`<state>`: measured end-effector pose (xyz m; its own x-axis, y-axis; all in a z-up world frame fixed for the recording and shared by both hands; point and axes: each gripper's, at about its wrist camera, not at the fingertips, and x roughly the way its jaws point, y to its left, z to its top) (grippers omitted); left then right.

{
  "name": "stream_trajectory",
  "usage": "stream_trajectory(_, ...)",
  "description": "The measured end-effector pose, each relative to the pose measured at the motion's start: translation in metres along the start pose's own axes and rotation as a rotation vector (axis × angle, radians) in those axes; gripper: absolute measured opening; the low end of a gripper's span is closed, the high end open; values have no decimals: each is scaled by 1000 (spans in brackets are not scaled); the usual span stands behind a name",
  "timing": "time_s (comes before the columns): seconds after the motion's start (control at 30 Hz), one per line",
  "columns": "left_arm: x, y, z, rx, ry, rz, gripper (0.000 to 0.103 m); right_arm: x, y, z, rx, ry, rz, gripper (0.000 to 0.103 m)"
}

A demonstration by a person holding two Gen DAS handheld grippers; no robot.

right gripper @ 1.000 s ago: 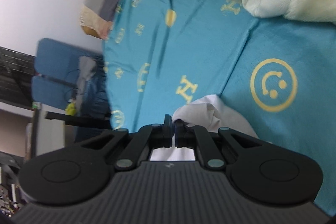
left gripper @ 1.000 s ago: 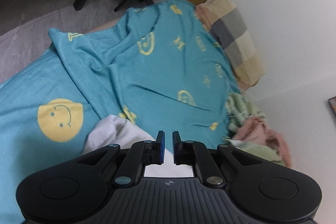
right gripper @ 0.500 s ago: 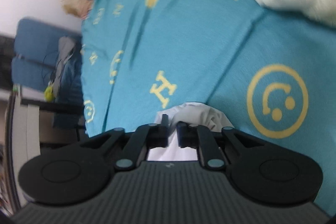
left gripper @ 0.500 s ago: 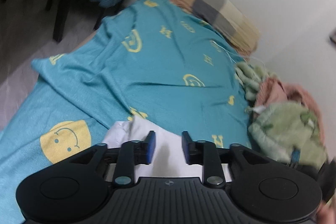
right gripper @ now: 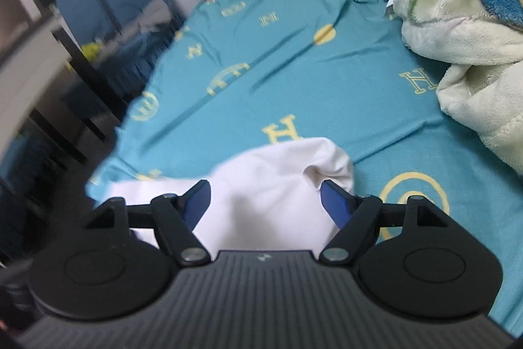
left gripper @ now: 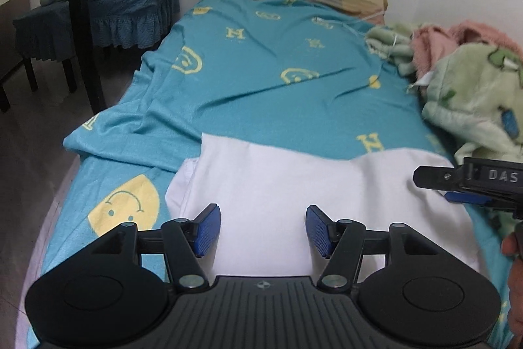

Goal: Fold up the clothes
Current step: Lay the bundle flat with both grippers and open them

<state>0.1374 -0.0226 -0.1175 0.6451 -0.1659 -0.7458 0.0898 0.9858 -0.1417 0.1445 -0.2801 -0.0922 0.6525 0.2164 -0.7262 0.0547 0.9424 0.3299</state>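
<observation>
Crosswise, white garment (left gripper: 294, 182) on bedsheet (left gripper: 261, 71)

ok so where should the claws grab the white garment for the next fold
Probably the far edge of the white cloth garment, one corner per claw. It lies flat on the teal patterned bedsheet with that edge exposed. The left claw, open, could take the far-left corner from above; the right claw, also open, sits by the bunched far-right corner.
</observation>
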Motion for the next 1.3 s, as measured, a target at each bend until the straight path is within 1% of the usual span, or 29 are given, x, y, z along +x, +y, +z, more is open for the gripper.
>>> stream_trajectory(0.07, 6, 1, -2, 17, 18, 6, 61, 17, -1, -5, -11, 40, -9, 77)
stream_trajectory(0.27, 4, 0, -3, 27, 16, 10, 61, 1, 10, -8, -55, 24, -18, 77)
stream_trajectory(0.4, -11, -6, -4, 38, 8, -3, 61, -11, 17, -10, -85, 12, -25, 76)
stream_trajectory(0.47, -24, -10, -7, 45, -4, -7, 61, -17, 21, -11, -100, 5, -28, 76)
stream_trajectory(0.53, -41, -13, -12, 48, -17, -24, 61, -38, 30, -15, -141, -12, -22, 75)
stream_trajectory(0.6, -56, -18, -18, 56, -23, -40, 61, -56, 34, -19, -146, -14, -9, 75)
stream_trajectory(0.63, -61, -20, -21, 67, -27, -37, 61, -63, 35, -22, -138, -13, 1, 75)
stream_trajectory(0.7, -71, -26, -28, 92, -31, -30, 61, -66, 37, -30, -138, 4, -14, 75)
stream_trajectory(0.87, -63, -35, -39, 142, 22, 11, 61, -71, 43, -49, -139, 49, -57, 75)
stream_trajectory(1.0, -51, -32, -42, 135, 56, 13, 61, -57, 35, -46, -106, 55, -74, 75)
stream_trajectory(1.1, -44, -32, -43, 137, 74, 12, 62, -39, 25, -46, -78, 99, -94, 75)
stream_trajectory(1.17, -40, -31, -43, 133, 84, 10, 62, -29, 20, -47, -67, 135, -87, 75)
stream_trajectory(1.2, -41, -31, -43, 130, 85, 11, 62, -26, 19, -48, -54, 145, -78, 77)
stream_trajectory(1.3, -46, -33, -41, 122, 82, 2, 62, -21, 10, -47, 14, 165, -42, 77)
